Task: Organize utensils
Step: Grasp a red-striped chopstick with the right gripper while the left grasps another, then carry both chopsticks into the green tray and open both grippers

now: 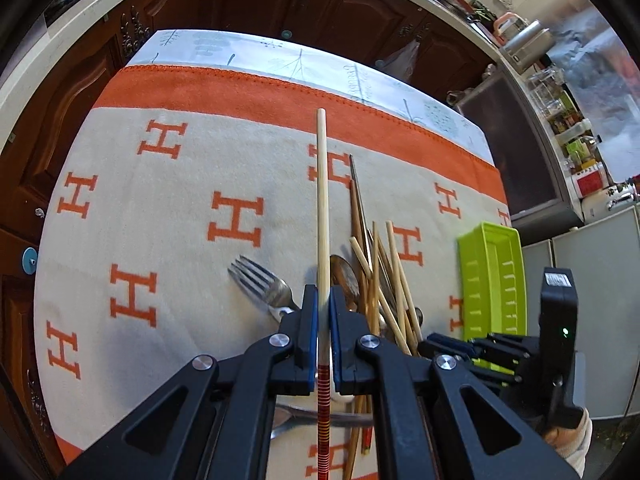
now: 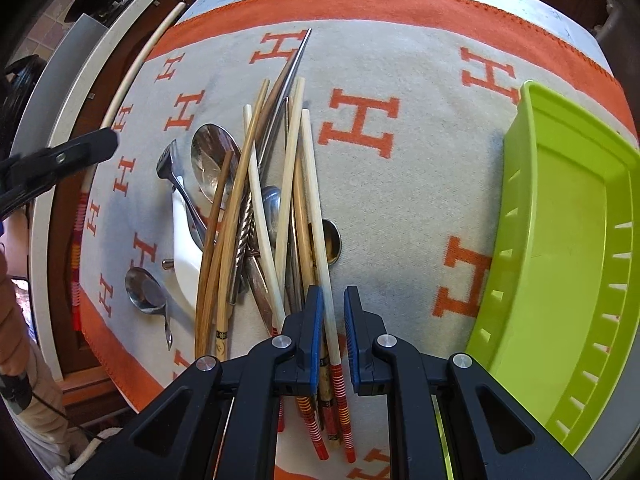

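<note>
The left tongs (image 1: 323,312) are clamped tight on a single pale chopstick (image 1: 322,208), which runs straight out ahead between the blue pads, its red-striped end trailing back behind the pads. It is lifted clear of the orange-and-cream blanket (image 1: 168,216) that covers the counter. Just to the right of these tongs and below them lies the pile of utensils (image 1: 376,280); a fork (image 1: 264,284) rests just to their left.

The right tongs (image 2: 334,312) stand only slightly parted above the near end of that pile (image 2: 272,208), and a pale chopstick with a red-striped end (image 2: 320,240) passes through the gap between the pads; whether the pads press on it cannot be told. Spoons (image 2: 210,160) and a white piece lie ahead and to the left of them. The green basket (image 2: 560,216) sits on the blanket to the right of the right tongs, near but apart from the pile.
</note>
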